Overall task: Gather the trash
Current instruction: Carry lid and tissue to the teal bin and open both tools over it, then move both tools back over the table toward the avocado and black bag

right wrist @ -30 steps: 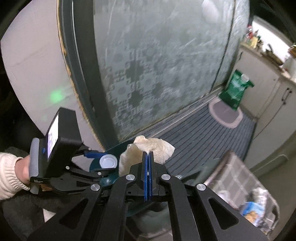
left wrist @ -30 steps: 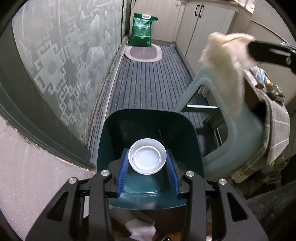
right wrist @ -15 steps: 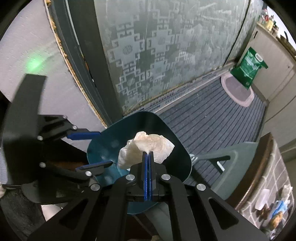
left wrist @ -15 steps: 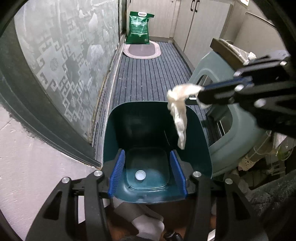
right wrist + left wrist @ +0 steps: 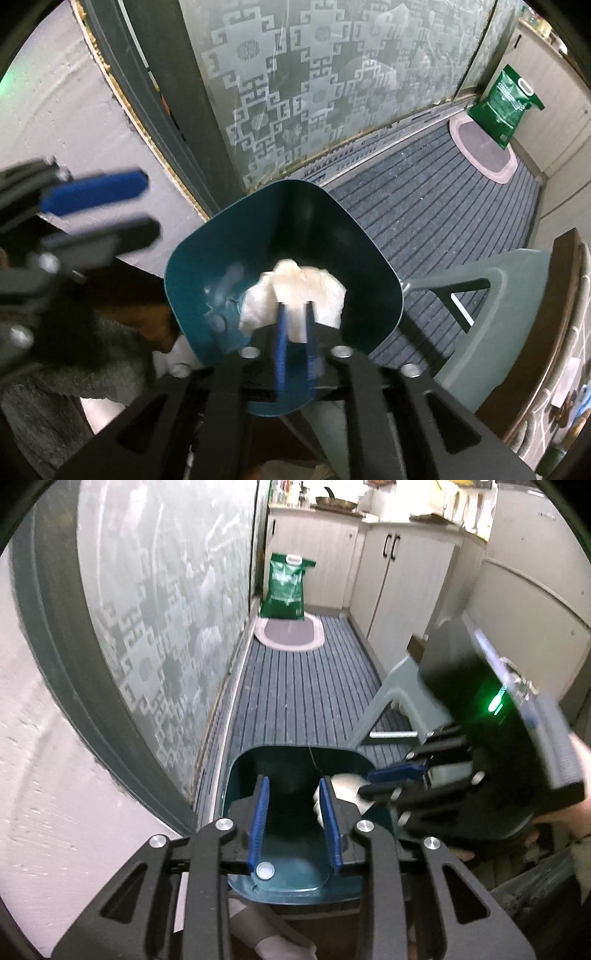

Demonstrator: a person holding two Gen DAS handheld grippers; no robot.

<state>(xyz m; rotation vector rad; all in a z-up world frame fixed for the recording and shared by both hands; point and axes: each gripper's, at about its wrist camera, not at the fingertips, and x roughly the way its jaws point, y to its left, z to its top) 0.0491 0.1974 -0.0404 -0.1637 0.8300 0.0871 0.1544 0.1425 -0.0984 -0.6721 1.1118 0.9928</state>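
The patterned glass door (image 5: 155, 635) walls off the 9 o'clock side in the left wrist view, and white cabinets (image 5: 399, 590) close the 2 o'clock side, leaving a strip of ribbed floor mat (image 5: 306, 686) running toward 12 o'clock. A grey plastic stool (image 5: 491, 314) stands just beside the teal bin (image 5: 207, 266) at its 3 o'clock side in the right wrist view.

The left wrist view alone shows a small white cap (image 5: 265, 870) lying on the bin floor at 6 o'clock. In the right wrist view that spot is blurred. The right view alone shows the crumpled tissue (image 5: 325, 291) in full, over the bin's open mouth; from the left it is only a white scrap (image 5: 345, 788) at the rim's 3 o'clock edge.

The right tongs (image 5: 295, 325) have the tissue between pads that stand slightly parted; whether they are pinching it, I cannot tell. The left tongs (image 5: 293, 823) are spread wide with nothing between the pads, poised above the bin.
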